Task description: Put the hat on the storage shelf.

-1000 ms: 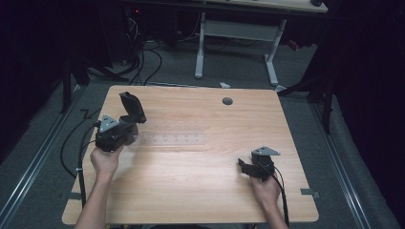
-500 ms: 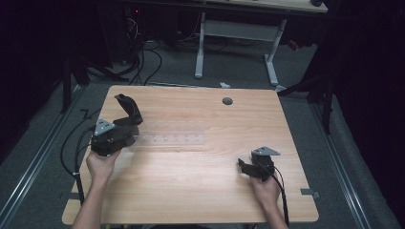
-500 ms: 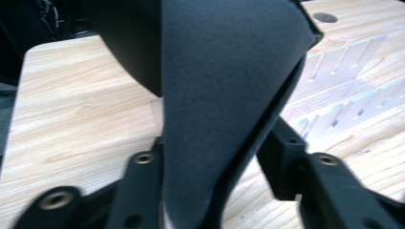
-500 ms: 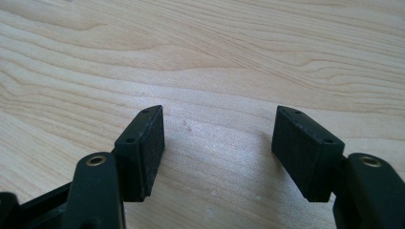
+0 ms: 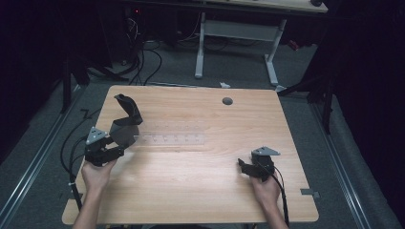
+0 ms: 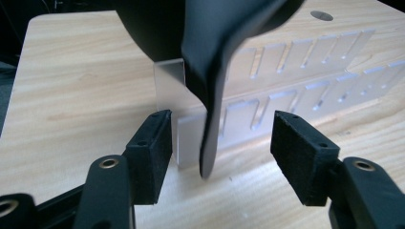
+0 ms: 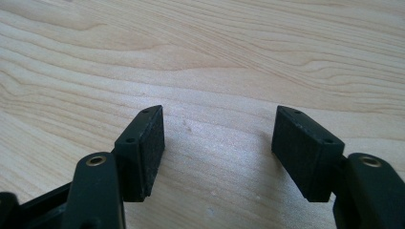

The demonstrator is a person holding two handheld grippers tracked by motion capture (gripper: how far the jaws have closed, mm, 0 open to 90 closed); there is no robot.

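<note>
On the left side of the wooden table (image 5: 191, 191), a black curved object (image 5: 125, 119) is standing propped at the left end of a clear slotted rack (image 5: 172, 140), which is lying flat across the middle of the tabletop. In the left gripper view the dark object (image 6: 210, 71) is seen rising from the end of the transparent rack (image 6: 296, 81), its thin lower edge pointing down between the two jaws without being touched by either pad.

The left gripper (image 5: 112, 151) is being held at the near left of that object, and its jaws have just been opening; they are standing spread in the left gripper view (image 6: 217, 152), with the object's lower tip between them and clear gaps on both sides. Nothing is being pinched.

The right gripper (image 5: 244, 168) is being held low over the near right part of the table, well apart from the rack and the black object. In the right gripper view its jaws (image 7: 217, 152) are being kept spread over bare wood grain, with nothing between the pads.

A round grommet hole (image 5: 227, 101) is seen at the far side of the tabletop.
</note>
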